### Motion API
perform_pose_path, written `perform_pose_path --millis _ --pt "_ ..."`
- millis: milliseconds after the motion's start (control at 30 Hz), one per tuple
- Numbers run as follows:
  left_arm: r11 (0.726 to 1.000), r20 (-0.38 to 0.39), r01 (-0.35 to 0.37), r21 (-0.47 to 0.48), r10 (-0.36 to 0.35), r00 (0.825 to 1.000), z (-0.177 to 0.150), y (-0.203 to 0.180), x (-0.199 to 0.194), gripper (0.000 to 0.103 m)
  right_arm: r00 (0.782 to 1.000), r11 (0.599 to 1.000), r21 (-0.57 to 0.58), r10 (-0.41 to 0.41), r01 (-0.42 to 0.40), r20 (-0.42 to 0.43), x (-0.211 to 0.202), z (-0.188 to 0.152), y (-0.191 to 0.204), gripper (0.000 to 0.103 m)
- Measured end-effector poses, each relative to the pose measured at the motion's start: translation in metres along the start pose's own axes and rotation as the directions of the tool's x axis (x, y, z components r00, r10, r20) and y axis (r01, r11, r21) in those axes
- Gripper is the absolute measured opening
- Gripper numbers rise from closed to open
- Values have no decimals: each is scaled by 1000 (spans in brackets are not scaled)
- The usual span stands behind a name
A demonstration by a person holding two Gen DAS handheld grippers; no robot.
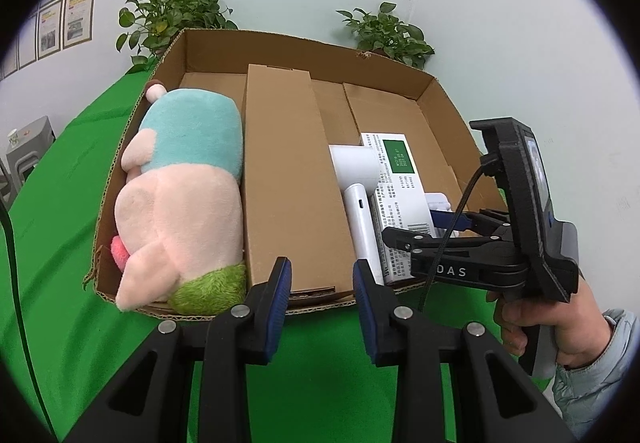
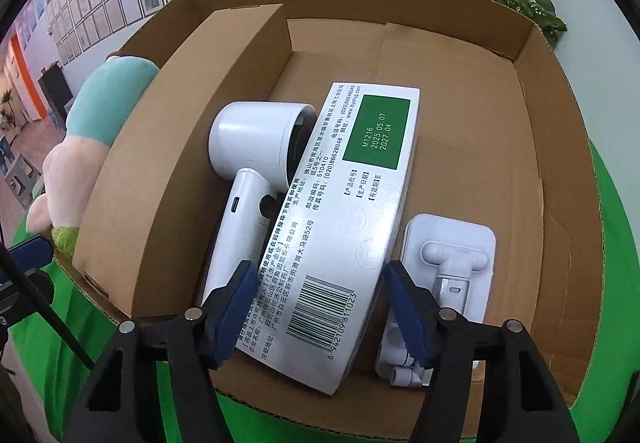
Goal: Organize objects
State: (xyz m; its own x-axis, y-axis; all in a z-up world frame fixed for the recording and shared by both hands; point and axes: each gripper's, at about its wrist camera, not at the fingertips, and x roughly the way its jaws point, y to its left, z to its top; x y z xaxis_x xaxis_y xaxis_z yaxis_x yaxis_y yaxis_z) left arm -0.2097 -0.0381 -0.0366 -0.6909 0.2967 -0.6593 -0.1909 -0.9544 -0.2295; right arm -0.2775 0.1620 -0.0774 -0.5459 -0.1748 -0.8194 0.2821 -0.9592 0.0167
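From the left wrist view, the left tool [image 1: 320,283] hangs open and empty just short of the near wall of the shallow cardboard tray [image 1: 400,61], which sits on the green worktop [image 1: 80,171]. Straight ahead of its fingers lies the long brown carton [image 1: 288,179], its long axis running away from the tool toward the tray's far wall. Left of that carton the plush pig [image 1: 180,199] fills the tray's left side. Right of the carton lie the white hair dryer [image 1: 358,195] and the white medicine box [image 1: 400,195]. The right tool [image 1: 440,221] reaches in over the tray's right near corner, above the near end of the medicine box; this view does not settle how its jaws stand.

From the right wrist view, the right tool [image 2: 320,303] is open, its blue pads either side of the medicine box [image 2: 352,211] but seemingly not pressing it, so I judge it unclamped. The box's long axis runs straight away from the tool, leaning slightly right, and its near end with the barcode lies between the fingers. The hair dryer [image 2: 256,147] lies just left of the box, its handle parallel to it. A white folding stand [image 2: 448,263] lies right of the box, partly under the right finger. The right tool is clearly the nearer one to the medicine box; closing would grip across its width.
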Motion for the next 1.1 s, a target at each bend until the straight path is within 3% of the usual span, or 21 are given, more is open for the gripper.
perform_pose_path --millis 100,200,233,267,367,400,533,800,1100 --pt "999 40 -42 20 41 998 -3 -5 -2 47 1000 1000 13 16 -16 14 -3 -5 -1 68" --pt "996 110 -86 38 81 991 -8 -11 -5 64 995 998 22 52 -54 80 -22 -17 2 91" --pt "994 132 -107 38 101 986 -9 -12 -5 74 992 999 15 43 -45 119 -31 -21 5 100" --pt "991 156 -130 38 123 980 -11 -13 -5 80 985 1000 3 24 -25 169 -43 -28 8 102" --pt "986 231 -164 35 152 961 -19 -15 -3 82 953 999 -21 -32 40 302 -69 -53 19 103" --pt "983 252 -181 25 169 953 -21 -16 0 82 934 995 3 -93 98 346 -76 -64 20 102" --pt "974 281 -227 17 214 936 -24 -15 13 82 894 987 101 -157 127 419 -92 -97 7 102" --pt "965 294 -262 2 250 922 -25 -12 37 84 898 972 181 -211 151 386 -56 -92 -21 102" --pt "947 241 -318 52 297 924 -23 -23 52 98 904 963 201 -242 179 352 -50 -91 -20 103"
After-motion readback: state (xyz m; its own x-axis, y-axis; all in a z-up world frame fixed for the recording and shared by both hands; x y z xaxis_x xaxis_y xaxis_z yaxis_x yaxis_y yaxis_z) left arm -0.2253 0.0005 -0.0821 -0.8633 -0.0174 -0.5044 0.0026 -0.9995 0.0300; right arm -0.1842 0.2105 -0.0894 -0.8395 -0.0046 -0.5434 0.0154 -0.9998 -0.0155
